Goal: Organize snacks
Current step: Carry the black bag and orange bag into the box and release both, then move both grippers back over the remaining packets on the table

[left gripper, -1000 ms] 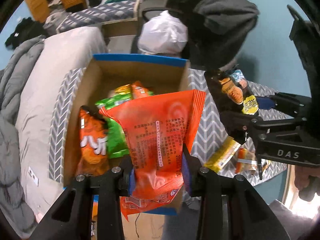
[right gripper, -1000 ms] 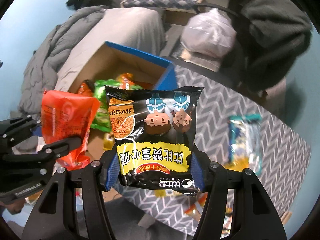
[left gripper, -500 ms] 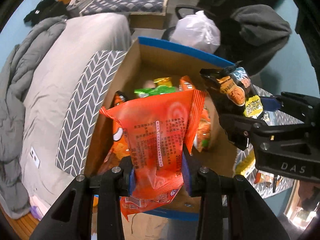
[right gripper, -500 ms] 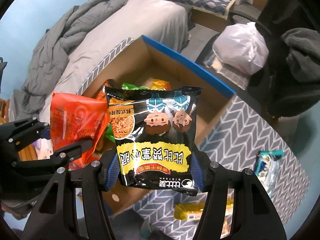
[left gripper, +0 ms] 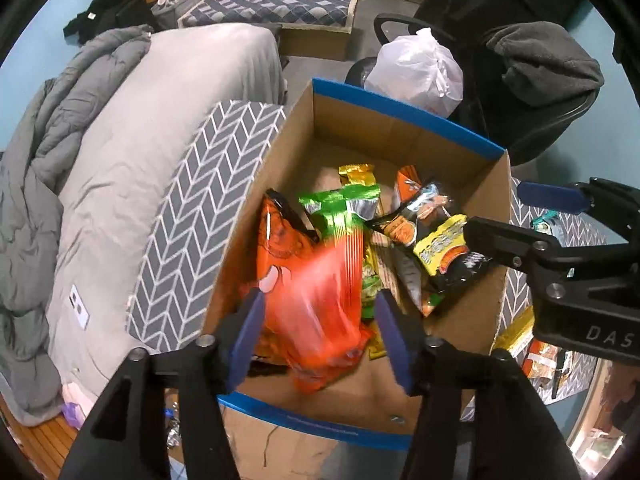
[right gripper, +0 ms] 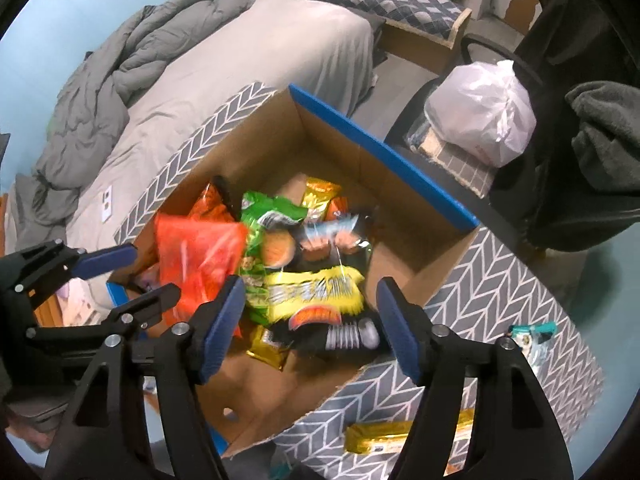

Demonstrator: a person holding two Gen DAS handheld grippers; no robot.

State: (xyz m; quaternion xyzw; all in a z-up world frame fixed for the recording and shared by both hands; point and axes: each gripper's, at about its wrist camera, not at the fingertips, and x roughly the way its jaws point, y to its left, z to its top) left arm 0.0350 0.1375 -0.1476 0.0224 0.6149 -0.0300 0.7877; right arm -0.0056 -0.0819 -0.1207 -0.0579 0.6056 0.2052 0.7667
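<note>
We find both grippers over the box (left gripper: 404, 136), pointing steeply down. The left gripper (left gripper: 320, 336) has just opened its jaws; the orange bag (left gripper: 320, 304), clamped a second ago, is blurred and dropping free between them. The right gripper (right gripper: 310, 326) has likewise just opened, and the black bag (right gripper: 320, 280) falls blurred into the box. In our judgement both releases are good. Snacks on the table (right gripper: 500, 280) are still unsorted: a gold bar (right gripper: 384, 438) and a teal pack (right gripper: 534, 334).
</note>
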